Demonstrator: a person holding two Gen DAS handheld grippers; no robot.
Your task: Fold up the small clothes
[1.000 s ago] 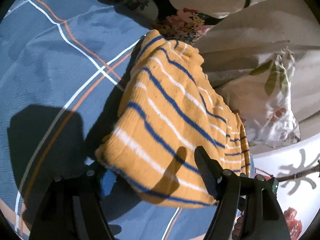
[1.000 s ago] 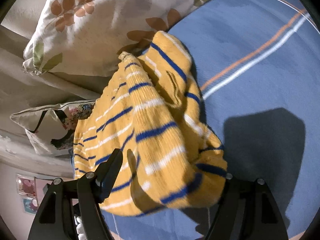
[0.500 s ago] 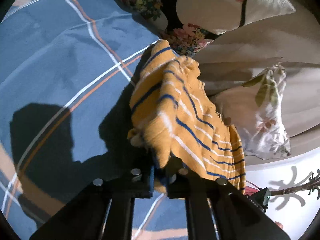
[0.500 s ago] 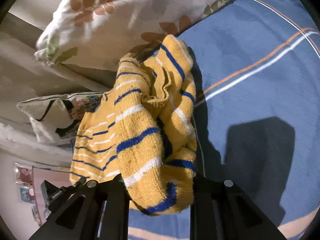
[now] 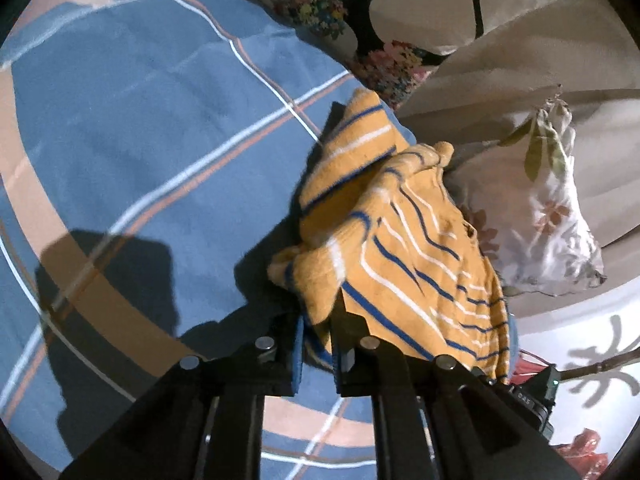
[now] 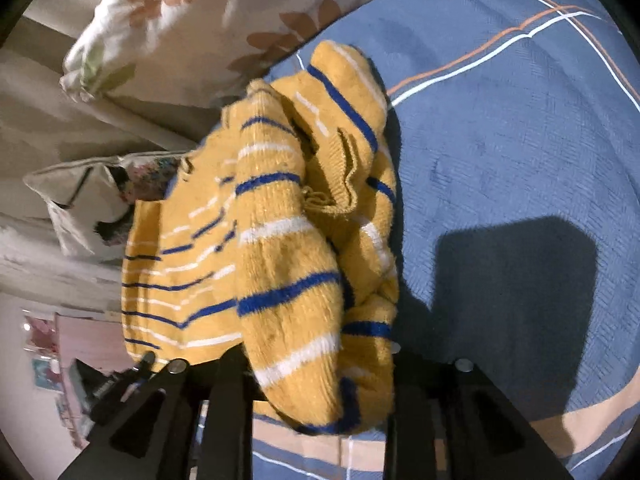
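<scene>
A small yellow knit sweater (image 5: 400, 240) with blue and white stripes hangs bunched between both grippers above a blue plaid bedspread (image 5: 140, 120). My left gripper (image 5: 318, 320) is shut on one edge of the sweater, its fingers almost together. In the right wrist view the sweater (image 6: 288, 260) drapes thickly over my right gripper (image 6: 316, 372), which is shut on the fabric; its fingertips are hidden under the cloth. The other gripper's black body shows at the far edge of each view.
Floral pillows (image 5: 540, 220) and a beige headboard cushion (image 5: 520, 80) lie beyond the sweater. A leaf-print pillow (image 6: 208, 28) fills the upper left of the right wrist view. The bedspread (image 6: 500, 140) stretches flat to the right there.
Both grippers went from open around the sweater to shut on it. The sweater has been gathered and lifted, bunching into folds between them.
</scene>
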